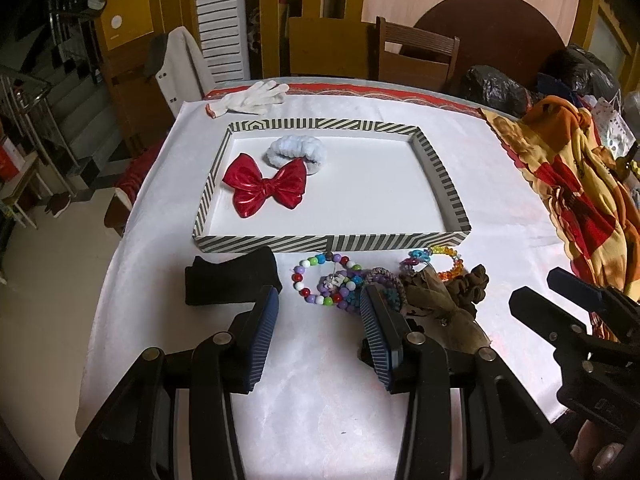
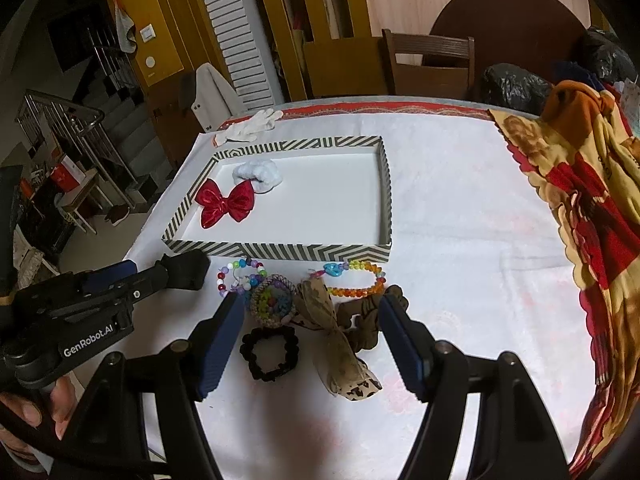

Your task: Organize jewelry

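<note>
Both grippers, left [image 1: 318,308] and right [image 2: 310,316], gaped wide and empty over light, soft scrunchie [image 2: 269,353] and slippery bead bracelets [image 2: 354,280]; pinch scrunchie's band.

You see the white tablecloth [image 1: 320,360] brightly lit from overhead, nearly washed out around the striped tray [image 1: 328,242]. Beyond it the room falls dim. Fisheye bending curves everything near the frame edges, with black vignetted corners.
</note>
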